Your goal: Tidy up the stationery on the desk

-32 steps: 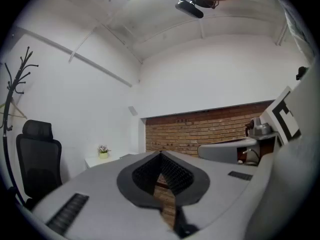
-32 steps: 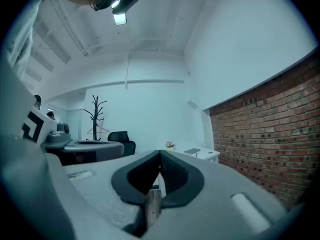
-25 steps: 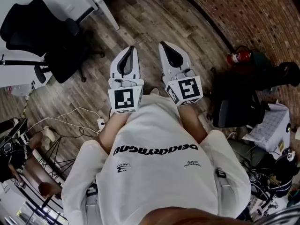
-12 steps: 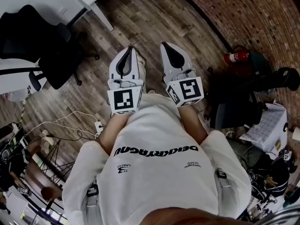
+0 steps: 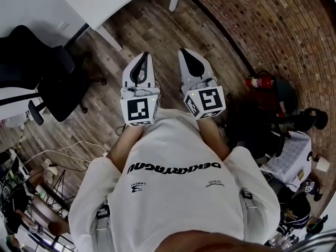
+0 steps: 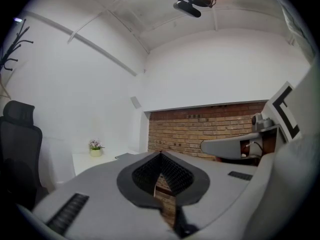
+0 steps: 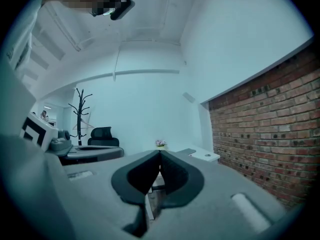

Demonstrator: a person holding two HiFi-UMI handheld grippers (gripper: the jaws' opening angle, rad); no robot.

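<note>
just left gripper (image 5: 146, 55) beside right gripper (image 5: 182, 52)

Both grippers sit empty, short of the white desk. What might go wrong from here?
1. Loose cables lie on the wood floor at the person's left: a trip hazard.
2. The black office chair stands beside the white desk and may crowd the left gripper.
3. The jaws of the left gripper and of the right gripper are shut; they must open before any pick.
</note>
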